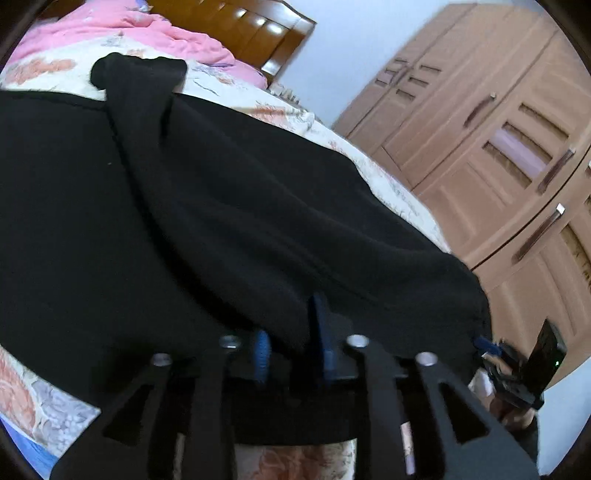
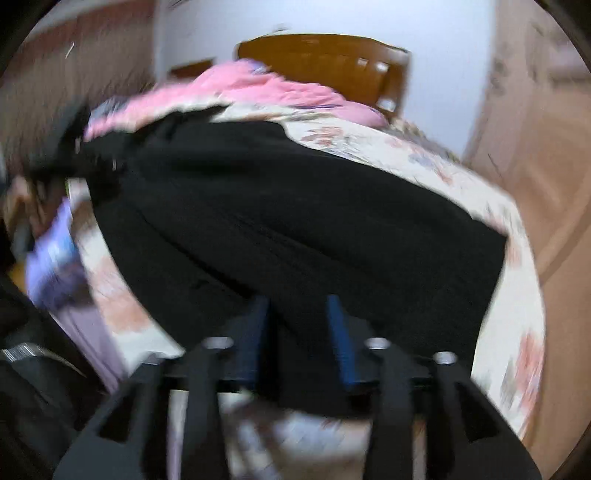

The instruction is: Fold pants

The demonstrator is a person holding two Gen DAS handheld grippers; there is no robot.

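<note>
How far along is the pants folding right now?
Done so far, it seems: one part of the black pants already lies over the rest on the floral bedsheet. In hand: the left gripper and right gripper each pinch the near edge of the cloth. Left: the pants remain long across the bed, so at least one crosswise fold looks pending.

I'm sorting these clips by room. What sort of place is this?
Most likely a home bedroom: black pants lie on a bed with a floral sheet, a pink quilt sits by a wooden headboard, and a wooden wardrobe stands alongside.
</note>
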